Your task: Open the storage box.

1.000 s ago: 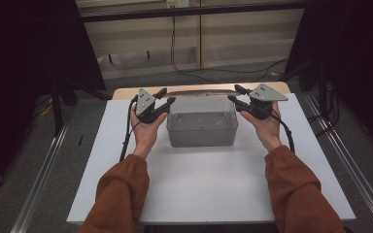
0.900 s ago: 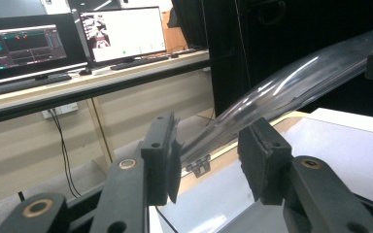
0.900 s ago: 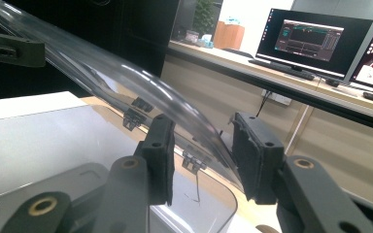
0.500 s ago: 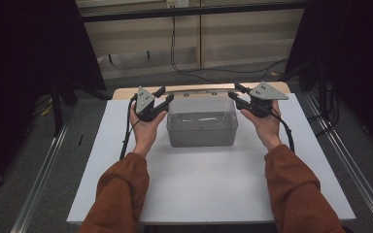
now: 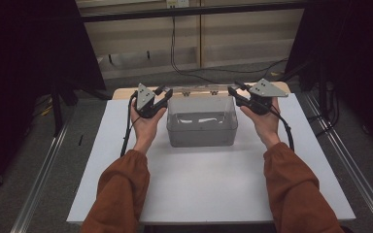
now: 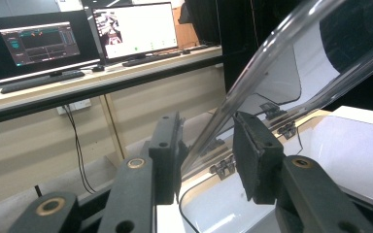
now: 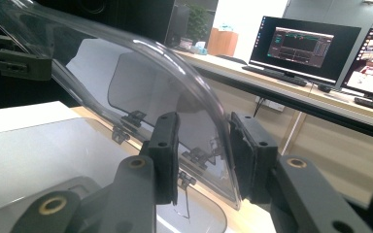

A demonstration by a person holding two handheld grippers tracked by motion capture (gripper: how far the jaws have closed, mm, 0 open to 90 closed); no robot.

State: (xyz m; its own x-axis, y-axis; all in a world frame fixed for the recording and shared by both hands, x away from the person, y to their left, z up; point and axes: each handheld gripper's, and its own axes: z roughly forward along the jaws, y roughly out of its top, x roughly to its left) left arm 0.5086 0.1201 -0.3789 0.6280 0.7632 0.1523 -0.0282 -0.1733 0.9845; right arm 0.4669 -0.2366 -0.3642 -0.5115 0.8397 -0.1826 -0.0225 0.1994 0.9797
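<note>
A clear plastic box (image 5: 201, 130) stands at the middle back of the white table (image 5: 199, 189), and its hinged lid (image 5: 201, 90) is tipped up toward the far side. My left gripper (image 5: 164, 93) is at the lid's left end and my right gripper (image 5: 233, 91) at its right end. In the left gripper view the lid's clear rim (image 6: 272, 58) runs between the jaws of the left gripper (image 6: 206, 150), which have just been closing on it. The lid's rounded corner (image 7: 126, 73) sits between the pads of the right gripper (image 7: 203, 145). Small hinges (image 7: 126, 119) join lid and box.
Metal rails (image 5: 43, 170) run along both sides of the table. Behind it are a wooden wall panel and hanging cables (image 5: 172, 43). A desk with lit monitors (image 6: 131, 29) stands farther off, and dark curtains flank the space.
The lid, which lay over the box a second ago, has swung up and back, so the box's inside now shows. Both hands have hardly shifted.
</note>
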